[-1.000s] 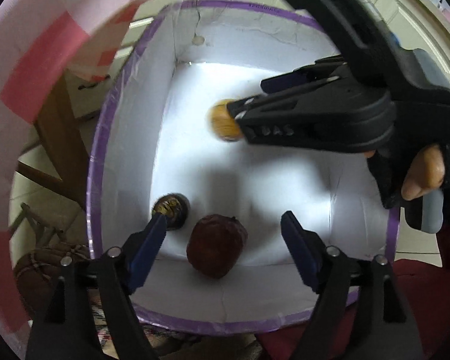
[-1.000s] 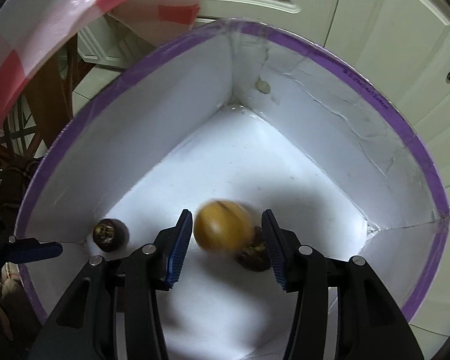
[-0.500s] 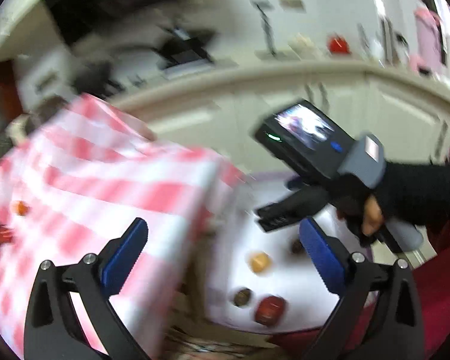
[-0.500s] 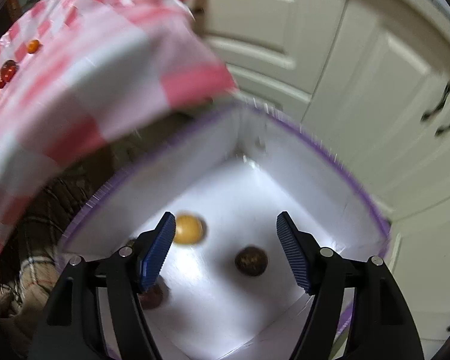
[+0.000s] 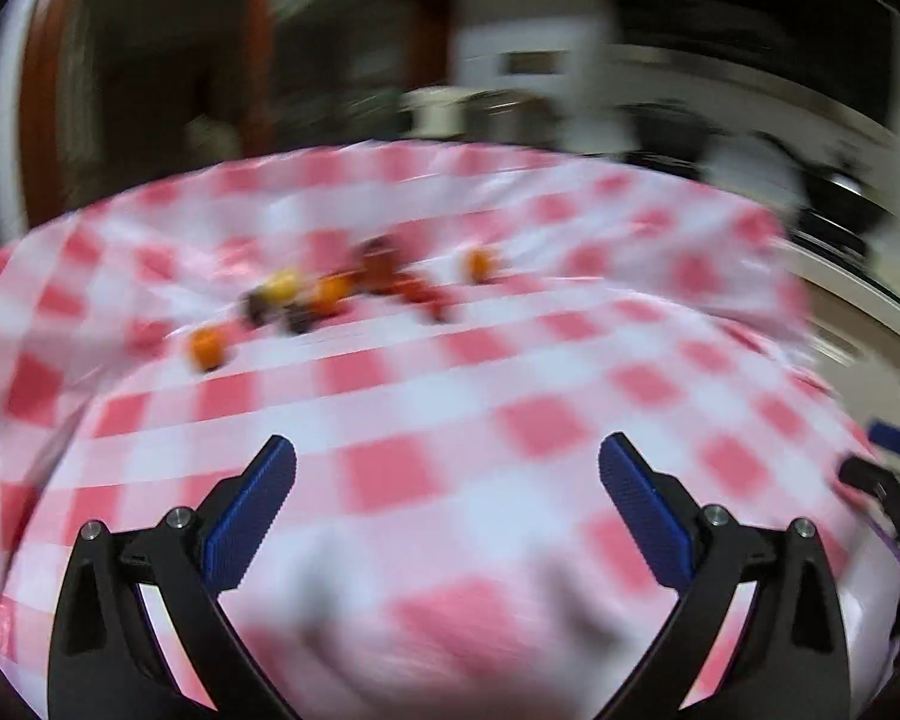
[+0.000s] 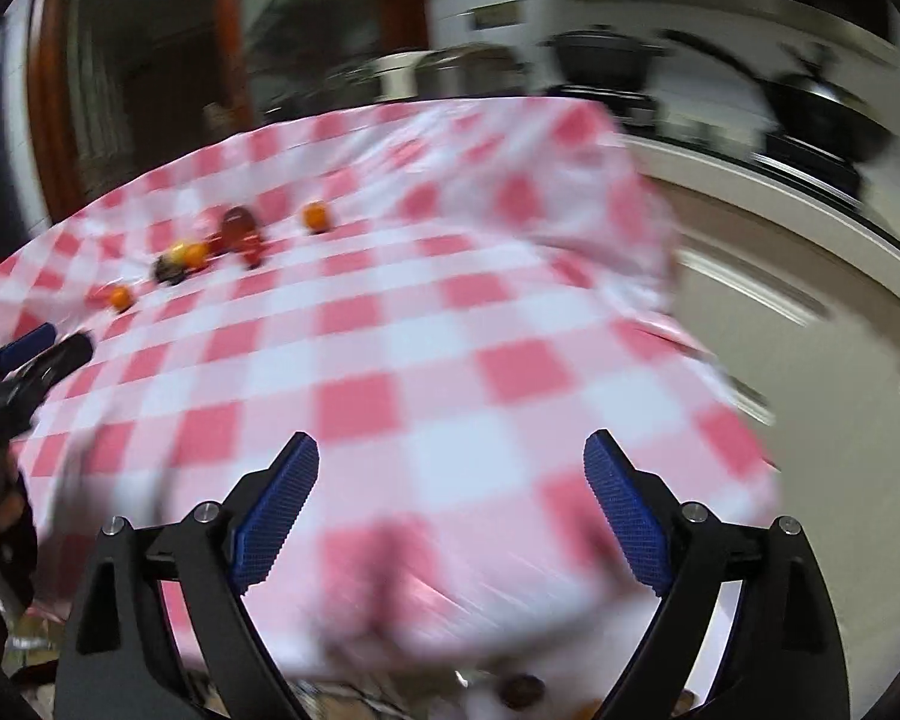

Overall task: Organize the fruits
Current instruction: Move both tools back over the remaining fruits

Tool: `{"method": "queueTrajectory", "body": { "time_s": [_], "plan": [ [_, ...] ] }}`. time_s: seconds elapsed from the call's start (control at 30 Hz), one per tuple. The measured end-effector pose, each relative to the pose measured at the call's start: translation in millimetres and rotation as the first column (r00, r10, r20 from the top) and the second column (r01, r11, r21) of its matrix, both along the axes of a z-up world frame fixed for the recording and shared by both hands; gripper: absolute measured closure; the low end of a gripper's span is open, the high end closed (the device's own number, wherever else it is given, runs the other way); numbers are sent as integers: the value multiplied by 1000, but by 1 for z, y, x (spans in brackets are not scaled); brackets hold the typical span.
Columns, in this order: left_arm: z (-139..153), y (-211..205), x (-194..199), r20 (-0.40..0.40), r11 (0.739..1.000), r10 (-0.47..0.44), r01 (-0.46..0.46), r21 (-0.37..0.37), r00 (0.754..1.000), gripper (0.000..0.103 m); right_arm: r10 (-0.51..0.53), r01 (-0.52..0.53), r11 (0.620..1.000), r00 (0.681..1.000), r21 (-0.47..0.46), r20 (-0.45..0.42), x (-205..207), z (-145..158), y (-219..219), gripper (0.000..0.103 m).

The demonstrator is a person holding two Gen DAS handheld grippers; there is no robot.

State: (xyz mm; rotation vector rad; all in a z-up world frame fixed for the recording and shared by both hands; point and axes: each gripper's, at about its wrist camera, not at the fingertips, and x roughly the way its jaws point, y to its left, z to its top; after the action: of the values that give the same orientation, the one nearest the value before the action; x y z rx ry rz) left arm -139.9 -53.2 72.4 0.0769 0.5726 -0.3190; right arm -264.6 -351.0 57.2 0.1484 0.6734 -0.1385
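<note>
Both grippers swung from box to tablecloth (image 5: 450, 396); fruits (image 5: 330, 294) strung left-right.

A cluster of fruits (image 5: 336, 294) lies on the far-left part of the tablecloth (image 5: 450, 396), well ahead of both grippers.

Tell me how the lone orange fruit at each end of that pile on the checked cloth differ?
The near-left orange fruit lies closer to the cameras and the cloth's left side; the far-right orange fruit lies farther back. The left one sits well apart from the cluster; the right one sits nearer the dark red fruit. Both are small, round and orange, resting on the checked tablecloth.
</note>
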Motion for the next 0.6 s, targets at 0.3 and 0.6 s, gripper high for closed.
{"method": "queueTrajectory", "body": {
  "time_s": [0.3,0.6],
  "plan": [
    [-19,99,136,-137,953,300,-302,7,944,2,81,-69,986,994,150,-74,144,-30,65,15],
    [-41,120,198,-222,948,287,-309,-71,932,2,110,-100,990,989,99,-99,253,-34,106,15]
  ]
}}
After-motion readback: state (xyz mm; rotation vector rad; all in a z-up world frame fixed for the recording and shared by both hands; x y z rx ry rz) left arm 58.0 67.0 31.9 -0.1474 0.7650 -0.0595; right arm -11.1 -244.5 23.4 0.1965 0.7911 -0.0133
